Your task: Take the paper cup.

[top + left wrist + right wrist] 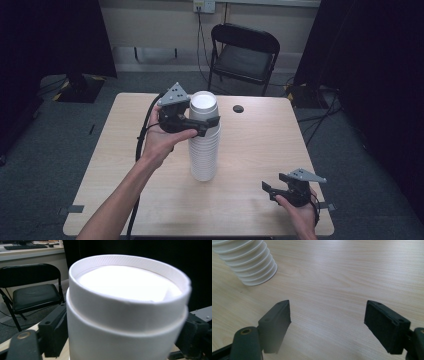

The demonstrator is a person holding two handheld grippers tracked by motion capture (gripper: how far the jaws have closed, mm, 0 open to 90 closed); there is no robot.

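Wooden table [250, 200] under cup stack [204, 155]

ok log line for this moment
left gripper: shut on top cup of cup stack | right gripper: open, on table

Tall stack of white paper cups [204, 145] — nested upside down, upright mid-table — top cup [125, 305] between black fingers [53, 330].

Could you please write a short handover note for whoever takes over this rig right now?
Left gripper: jaws around the top of the stack of white paper cups, on the top cup.
Right gripper: open, holding nothing, near the table's right front corner.
Done: top cup grasped; not visibly lifted off.
Left: probably lift it off the stack and set it down.
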